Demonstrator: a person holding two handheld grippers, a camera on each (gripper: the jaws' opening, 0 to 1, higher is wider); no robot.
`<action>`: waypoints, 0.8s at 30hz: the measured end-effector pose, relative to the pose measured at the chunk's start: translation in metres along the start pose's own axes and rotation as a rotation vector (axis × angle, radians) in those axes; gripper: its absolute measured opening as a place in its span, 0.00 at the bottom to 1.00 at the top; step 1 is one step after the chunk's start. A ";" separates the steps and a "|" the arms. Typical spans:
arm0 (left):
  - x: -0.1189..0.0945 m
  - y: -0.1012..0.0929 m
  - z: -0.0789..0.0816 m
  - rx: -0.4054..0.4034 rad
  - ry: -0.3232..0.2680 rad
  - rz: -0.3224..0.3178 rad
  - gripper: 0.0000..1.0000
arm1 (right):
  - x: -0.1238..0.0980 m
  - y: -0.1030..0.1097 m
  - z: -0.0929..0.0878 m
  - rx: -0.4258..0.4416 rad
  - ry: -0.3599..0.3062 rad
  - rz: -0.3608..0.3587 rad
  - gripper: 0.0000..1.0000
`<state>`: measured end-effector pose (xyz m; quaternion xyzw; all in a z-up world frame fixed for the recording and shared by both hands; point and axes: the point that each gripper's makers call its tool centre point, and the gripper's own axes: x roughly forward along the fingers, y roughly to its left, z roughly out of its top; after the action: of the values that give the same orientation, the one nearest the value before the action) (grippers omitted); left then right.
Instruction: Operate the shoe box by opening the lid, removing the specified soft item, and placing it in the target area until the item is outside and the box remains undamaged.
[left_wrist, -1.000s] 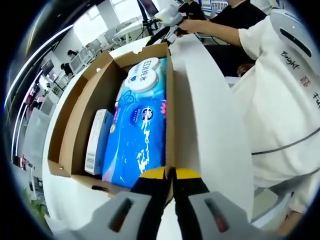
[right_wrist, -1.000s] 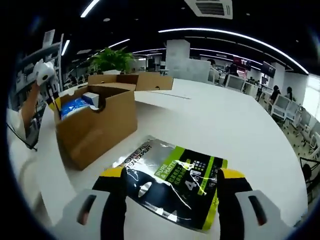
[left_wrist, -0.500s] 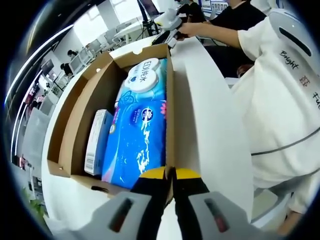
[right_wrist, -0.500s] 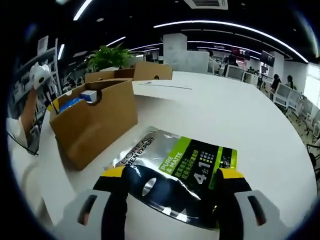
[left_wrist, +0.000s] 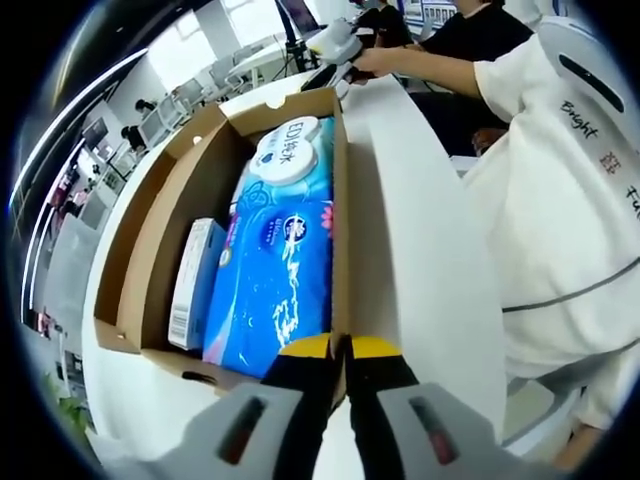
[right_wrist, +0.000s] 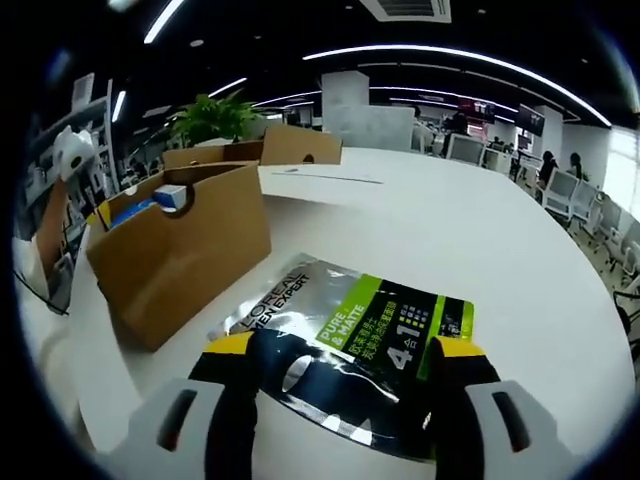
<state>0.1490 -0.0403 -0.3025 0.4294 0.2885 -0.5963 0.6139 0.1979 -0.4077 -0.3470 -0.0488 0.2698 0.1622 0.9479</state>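
Left gripper view: left gripper (left_wrist: 338, 352) pinches the shoe box (left_wrist: 160, 240) wall at bottom centre, steadying it. Right gripper (right_wrist: 340, 360) spread wide around pouch (right_wrist: 355, 340) lying on table (right_wrist: 480, 240).

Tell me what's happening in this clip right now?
A person is unpacking a cardboard shoe box with two handheld grippers. The left gripper is shut on the box's near wall, steadying it. A blue wipes pack and a small white carton lie inside. The right gripper is open around a silver and green pouch lying on the white table.
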 end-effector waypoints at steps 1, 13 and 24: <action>0.001 0.001 0.000 -0.016 0.002 0.004 0.04 | 0.001 0.000 0.000 -0.004 0.005 0.005 0.71; 0.000 0.001 0.001 -0.031 -0.004 0.009 0.04 | -0.003 -0.002 0.019 -0.045 -0.040 0.055 0.68; 0.000 0.002 0.001 -0.057 -0.010 -0.010 0.04 | -0.039 0.017 0.086 0.019 -0.152 0.171 0.74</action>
<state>0.1505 -0.0414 -0.3018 0.4072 0.3045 -0.5930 0.6243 0.2033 -0.3871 -0.2537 -0.0043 0.2017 0.2433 0.9487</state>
